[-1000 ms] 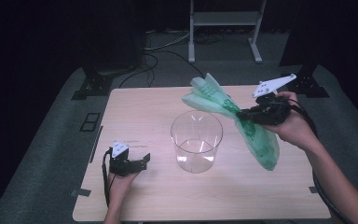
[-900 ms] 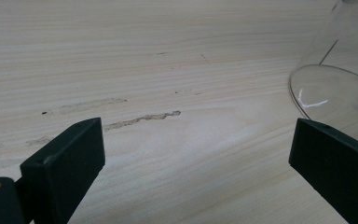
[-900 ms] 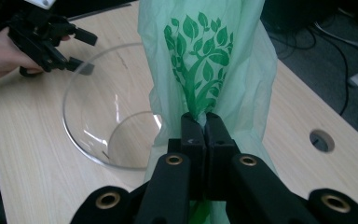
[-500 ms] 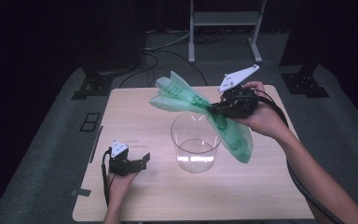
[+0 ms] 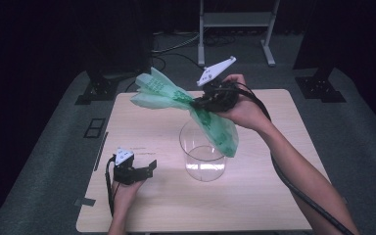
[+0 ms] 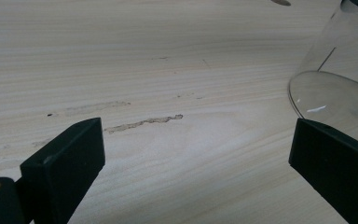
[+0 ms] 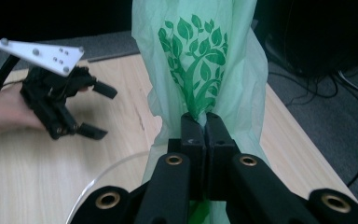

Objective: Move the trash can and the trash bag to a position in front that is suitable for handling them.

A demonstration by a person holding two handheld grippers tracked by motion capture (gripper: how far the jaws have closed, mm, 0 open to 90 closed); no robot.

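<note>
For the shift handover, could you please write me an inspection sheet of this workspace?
Surface: pale wooden table, faint smear marks near the left jaws.
Job's things: green plastic bag with a printed tree, pinched mid-length and held above the clear glass container, which stands upright on the table.
Clutter: nothing seen.
Grippers: right hand-held gripper shut on the bag; left hand-held gripper open, low over the table beside the container, holding nothing.
Cables: one trails from each gripper; loose cables lie on the floor behind the table.
Surroundings: dark room, grey carpet, white metal stand at the back.
</note>
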